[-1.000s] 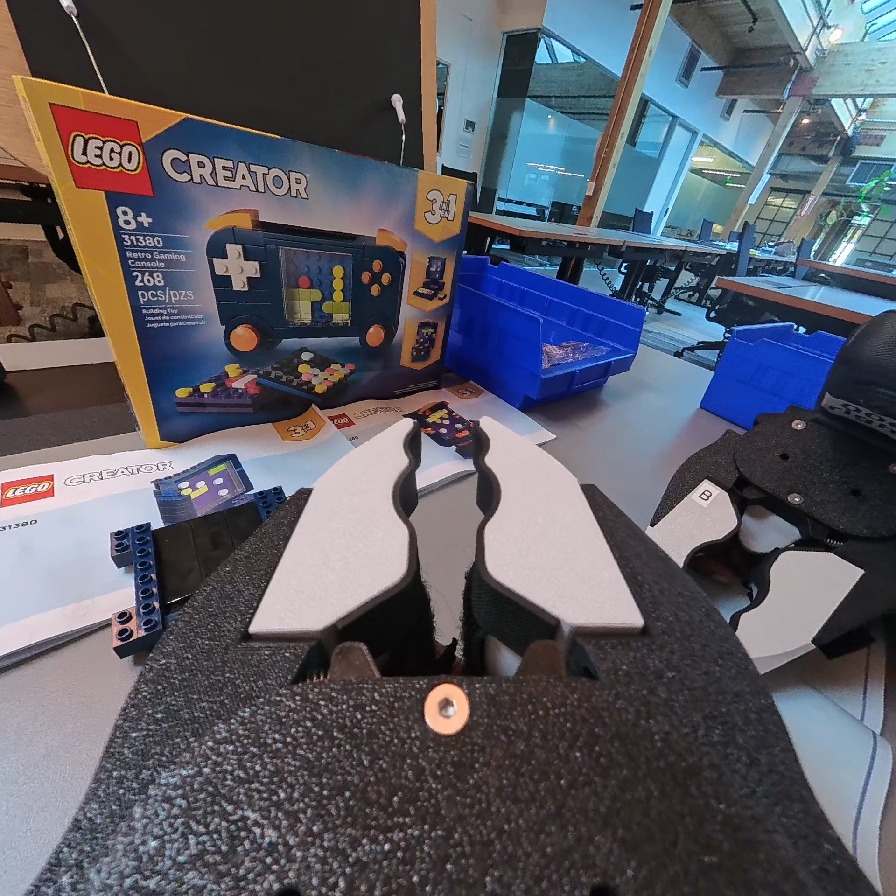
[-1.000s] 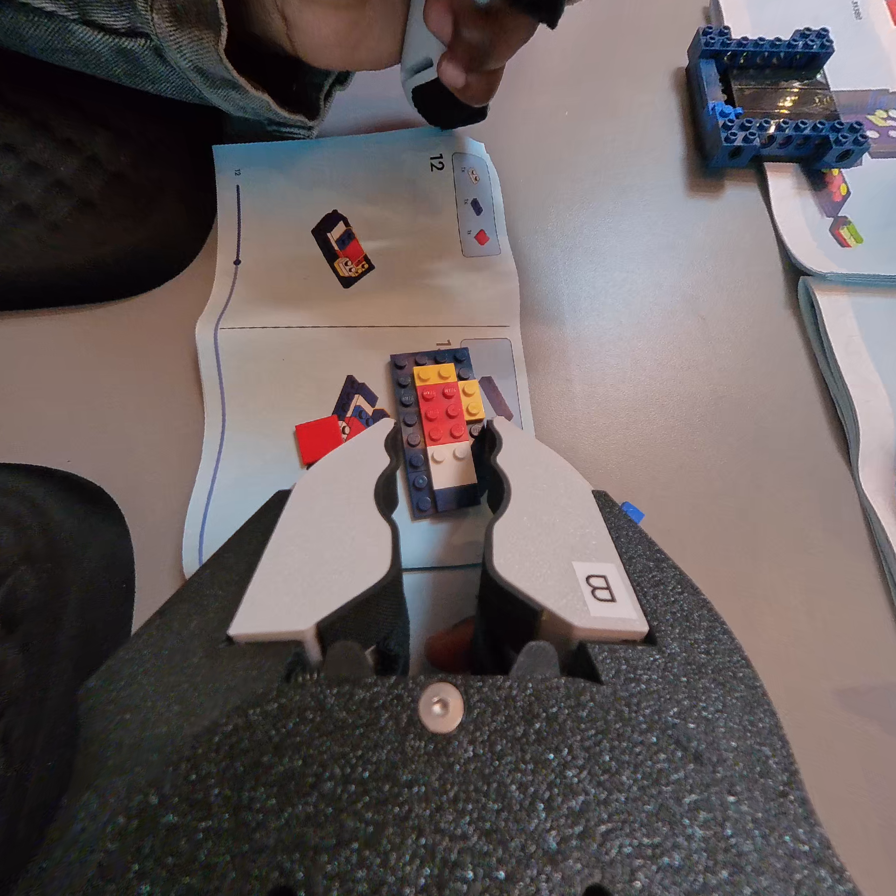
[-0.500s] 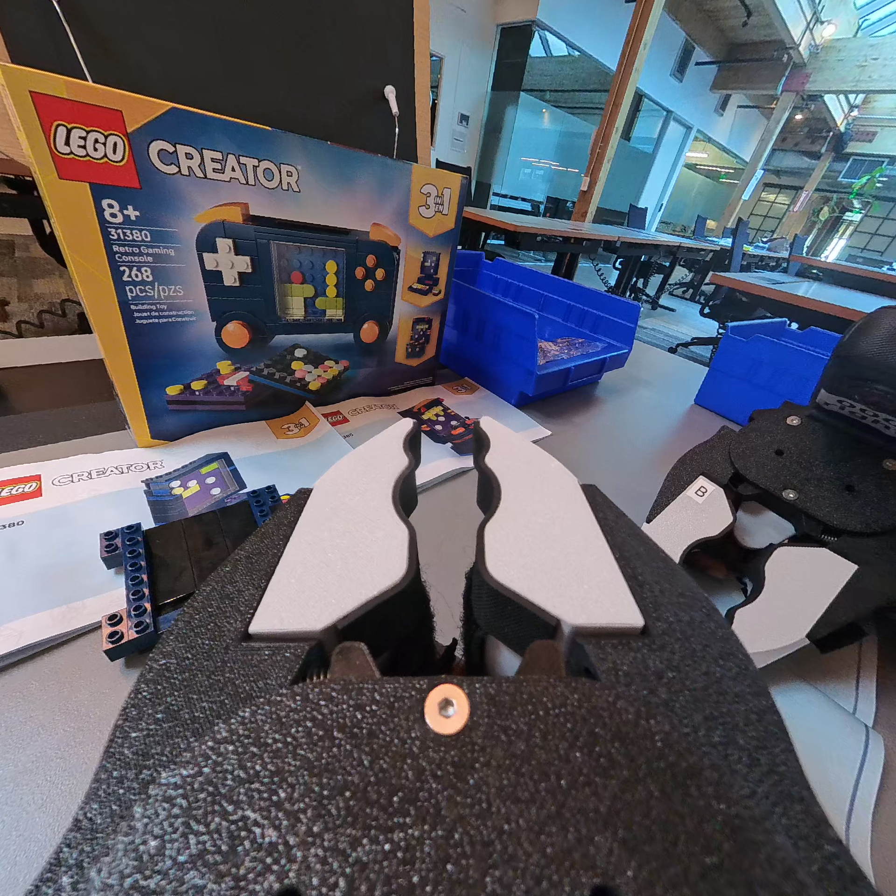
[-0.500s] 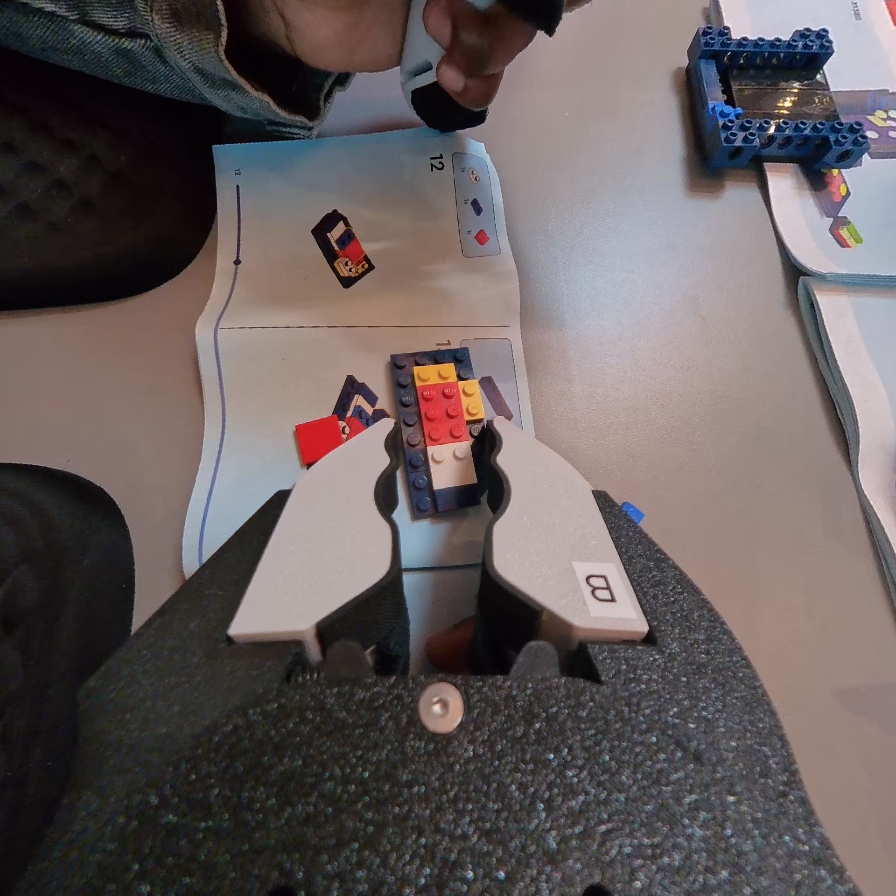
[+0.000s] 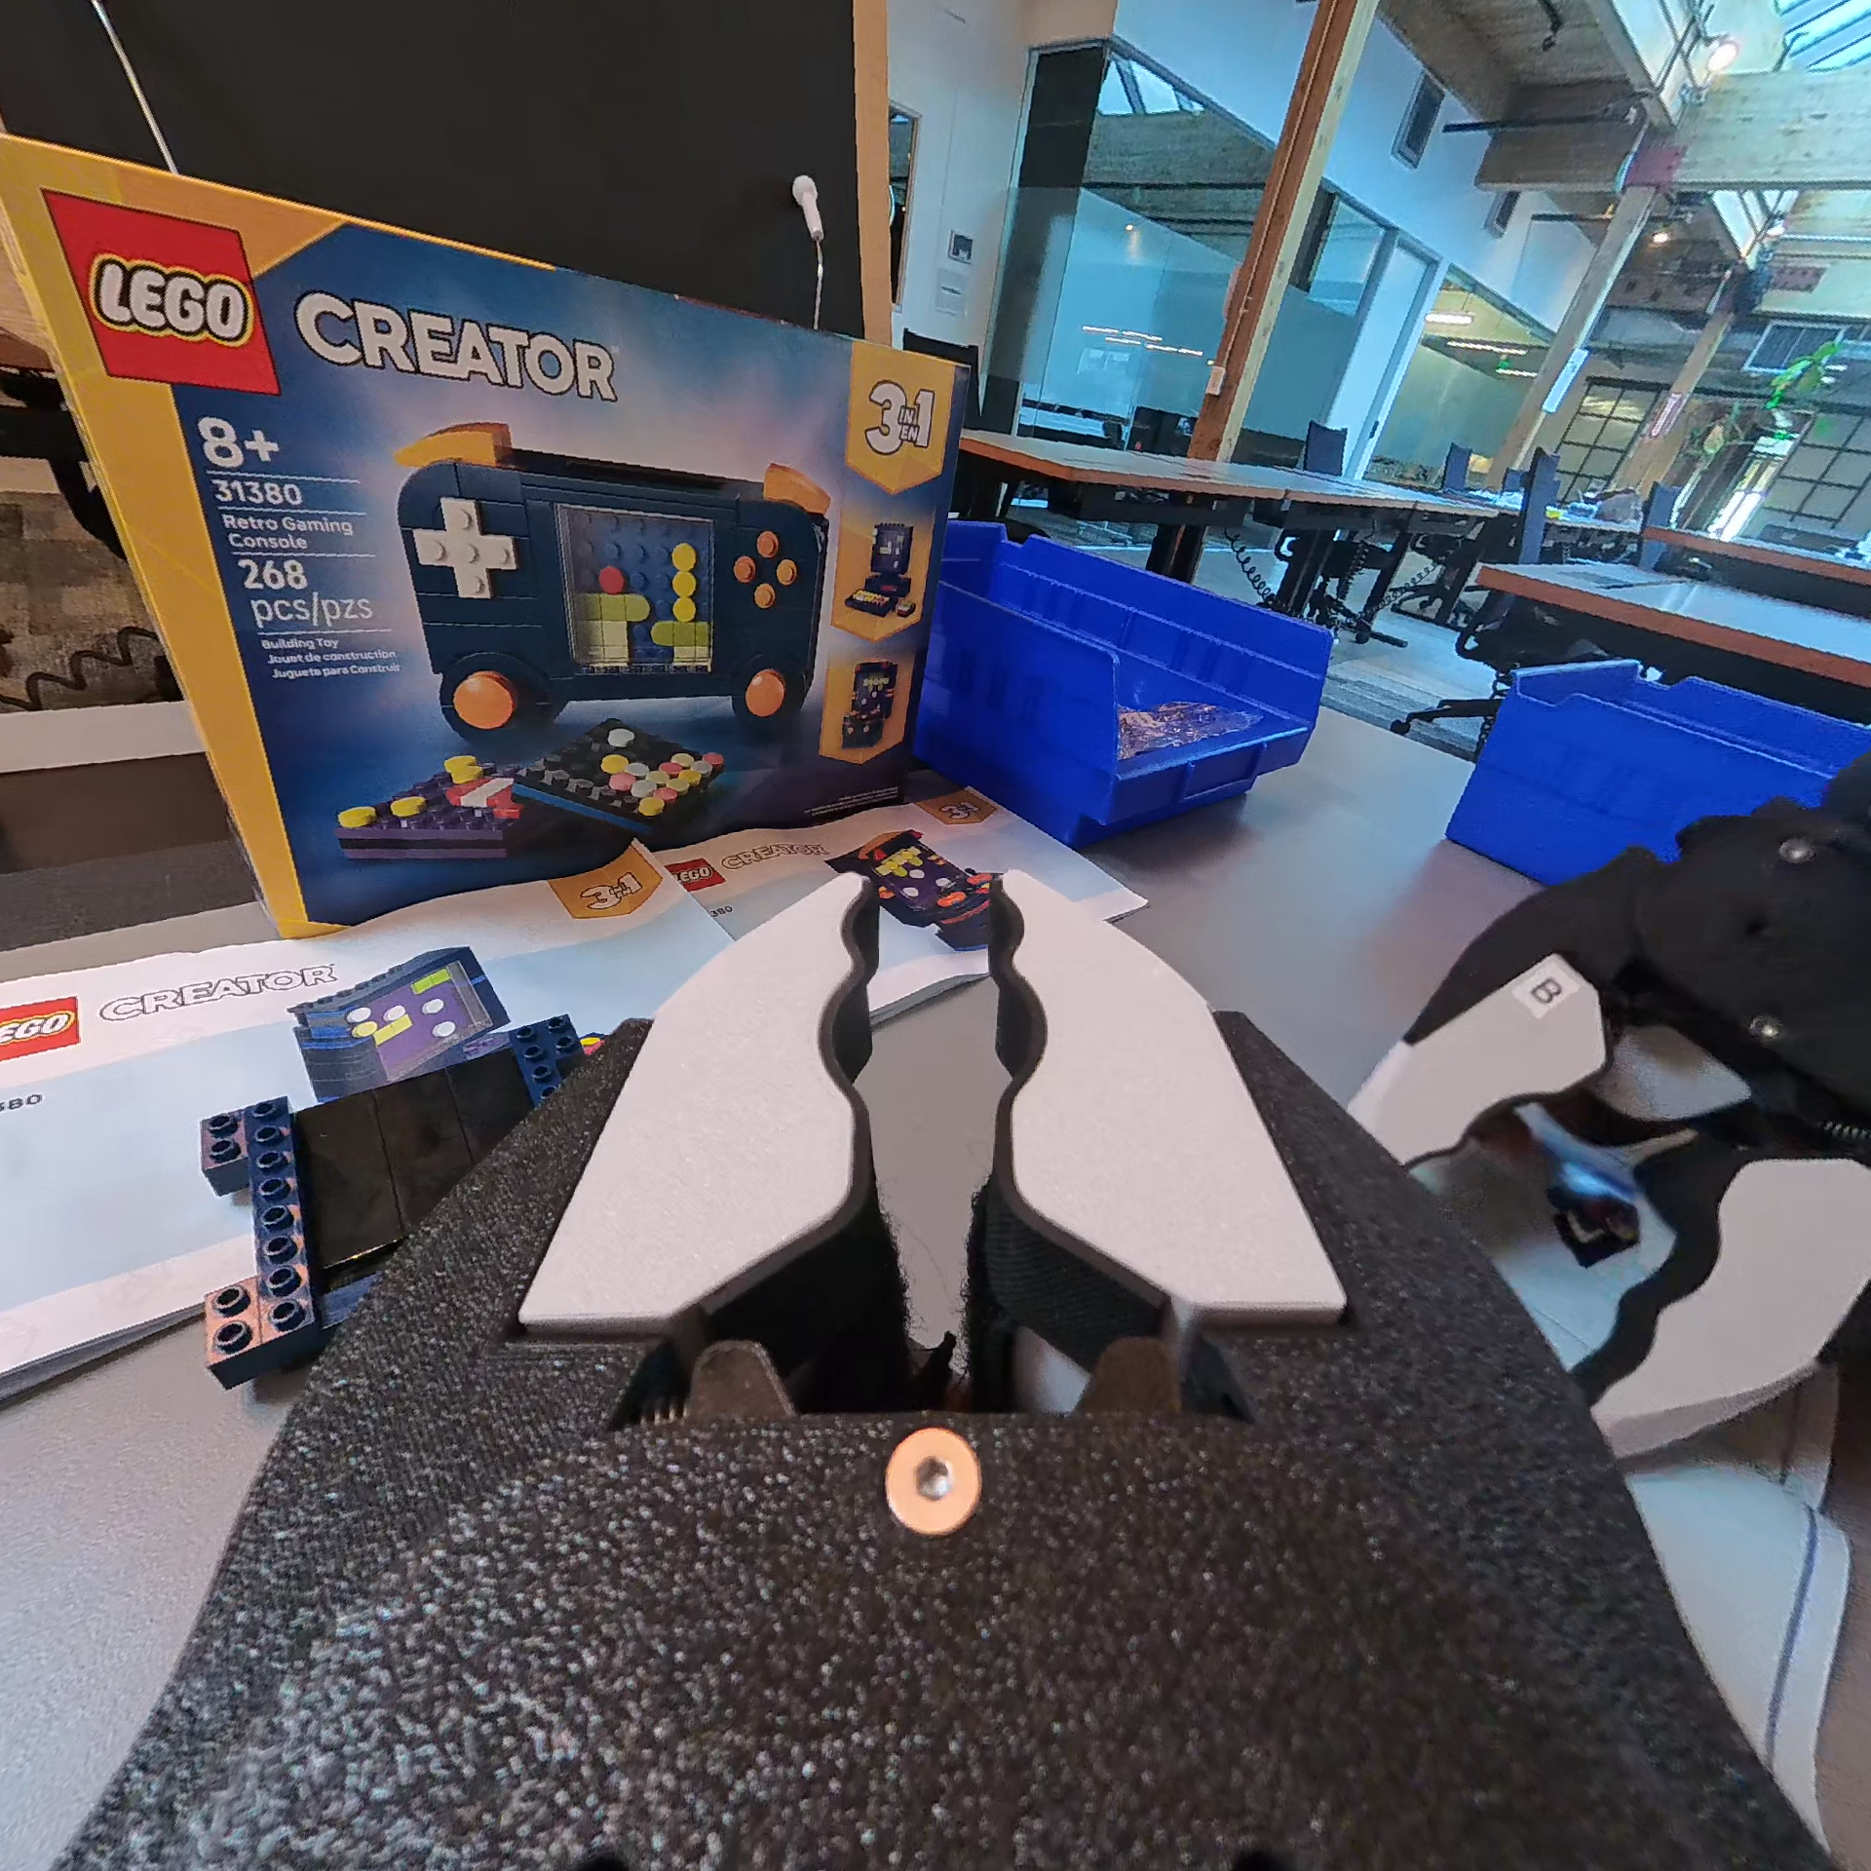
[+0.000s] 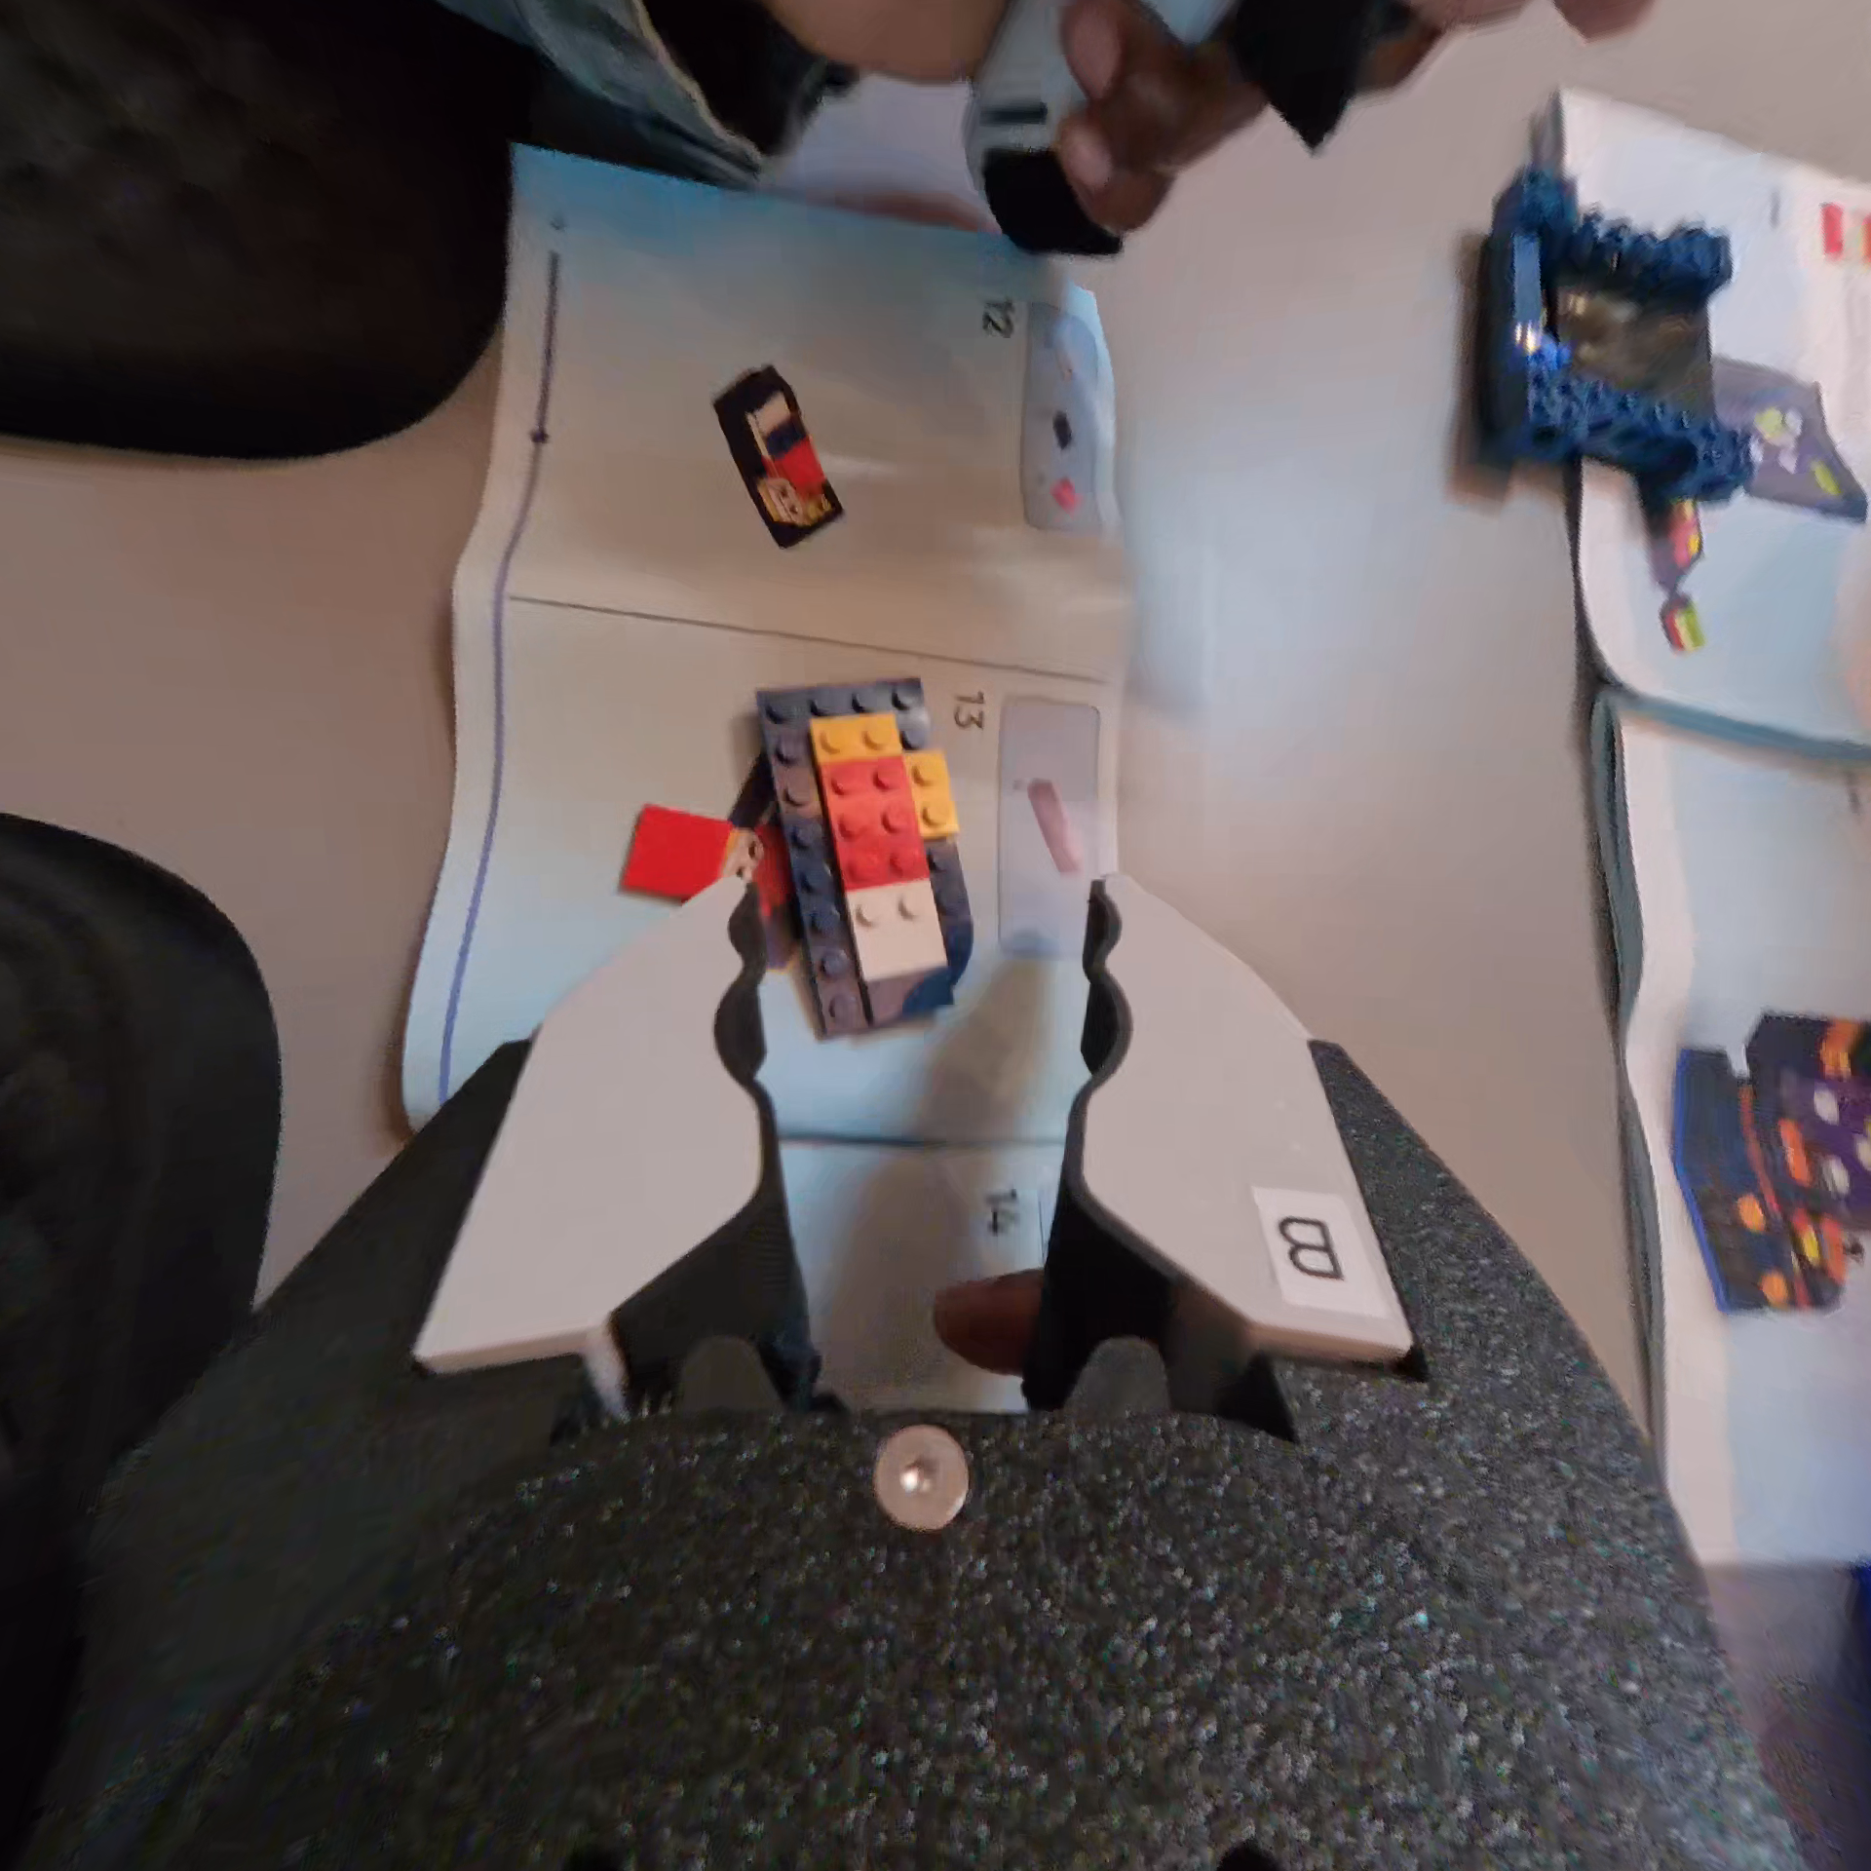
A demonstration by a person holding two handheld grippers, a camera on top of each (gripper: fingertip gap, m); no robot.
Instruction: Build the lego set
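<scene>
At centre frame, our right gripper [image 6: 916,947] is hanging released, jaws wide around the brick plate [image 6: 861,856] lying on the booklet [image 6: 648,628], pads clear of it. Our left gripper [image 5: 929,947] is hovering narrowly parted, grasping nothing, before the box [image 5: 486,547].

Multicoloured brick plate [image 6: 861,861] flat on open booklet [image 6: 709,567], ungripped.

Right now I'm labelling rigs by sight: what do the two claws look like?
Both match: the left claw and right claw have pale grey flat fingers with wavy black inner pads, on a grainy black body with one silver screw. The right finger carries a white sticker.
</scene>
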